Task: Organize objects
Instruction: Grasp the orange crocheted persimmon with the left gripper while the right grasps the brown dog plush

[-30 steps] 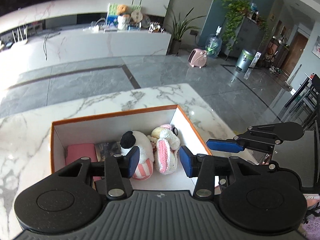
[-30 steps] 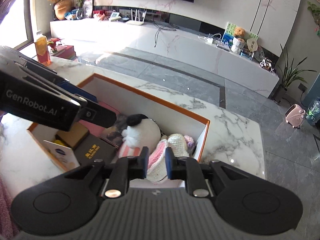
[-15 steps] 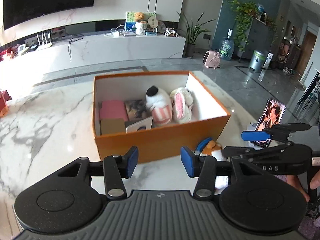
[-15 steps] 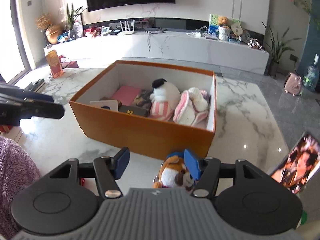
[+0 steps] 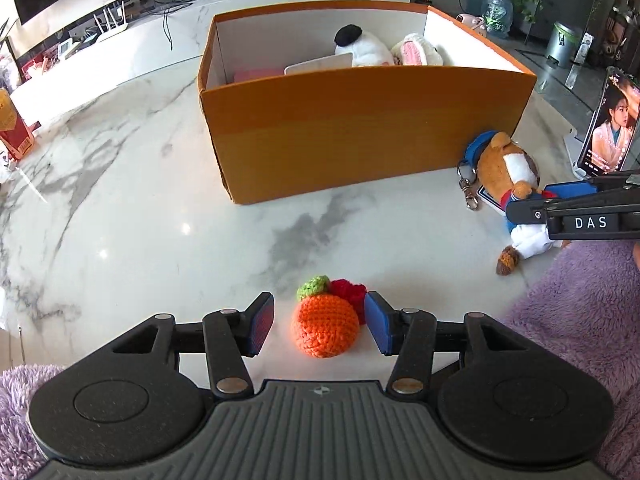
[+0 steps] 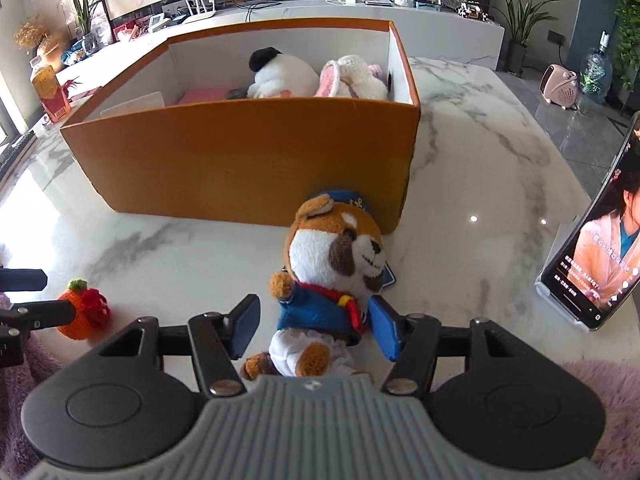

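A crocheted orange fruit (image 5: 325,326) with a green top and a red bit lies on the marble table. It sits between the pads of my left gripper (image 5: 320,328), which is open, with a gap on the left side. A plush dog (image 6: 332,264) in a blue jacket lies in front of the orange box (image 6: 248,152). My right gripper (image 6: 314,328) is open astride its body, and the left pad stands off it. The box (image 5: 360,128) holds a white plush (image 6: 280,74) and a pink-eared bunny (image 6: 352,80). The dog (image 5: 508,168) shows in the left wrist view beside the right gripper (image 5: 560,204).
A phone on a stand (image 6: 592,256) plays video at the table's right edge. A red carton (image 6: 50,92) stands far left. Fluffy purple sleeves (image 5: 580,300) frame the grippers. Flat items and a white card (image 5: 320,66) fill the box's left half.
Both grippers drew back from over the box and sank to the tabletop in front of it. The right jaws widened. Each now brackets a toy.
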{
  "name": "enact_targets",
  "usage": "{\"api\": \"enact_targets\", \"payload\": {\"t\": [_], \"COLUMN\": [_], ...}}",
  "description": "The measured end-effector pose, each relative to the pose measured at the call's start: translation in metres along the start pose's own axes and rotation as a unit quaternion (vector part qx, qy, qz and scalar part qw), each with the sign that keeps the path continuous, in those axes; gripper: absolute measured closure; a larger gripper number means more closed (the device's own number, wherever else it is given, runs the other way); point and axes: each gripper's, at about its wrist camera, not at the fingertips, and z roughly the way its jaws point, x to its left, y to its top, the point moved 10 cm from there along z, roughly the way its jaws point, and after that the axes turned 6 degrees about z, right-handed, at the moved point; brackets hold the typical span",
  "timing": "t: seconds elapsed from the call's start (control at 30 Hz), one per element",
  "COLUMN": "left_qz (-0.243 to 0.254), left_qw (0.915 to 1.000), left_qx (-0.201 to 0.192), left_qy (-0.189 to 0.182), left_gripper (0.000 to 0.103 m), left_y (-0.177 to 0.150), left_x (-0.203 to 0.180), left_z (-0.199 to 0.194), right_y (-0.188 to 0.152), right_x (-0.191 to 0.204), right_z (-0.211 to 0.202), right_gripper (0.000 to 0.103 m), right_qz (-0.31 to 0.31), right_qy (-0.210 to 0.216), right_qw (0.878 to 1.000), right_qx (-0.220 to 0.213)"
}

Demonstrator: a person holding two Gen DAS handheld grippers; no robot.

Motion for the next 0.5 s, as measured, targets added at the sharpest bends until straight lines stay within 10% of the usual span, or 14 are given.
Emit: {"api": "enact_targets", "payload": {"t": [0.5], "left_qz": [-0.032], "left_qw": [0.9989], "left_qx": [0.014], "left_qy": [-0.031], "left_gripper": [0.044], "left_y": [-0.011], "left_x": [0.005], "left_z": [0.017], "right_y": [-0.001], "right_x": [0.006], "right_z": [0.023], "right_gripper": [0.056], "right_qz": [-0.020], "right_qy": [-0.018], "right_qw": [1.000], "right_qx": [0.014]}}
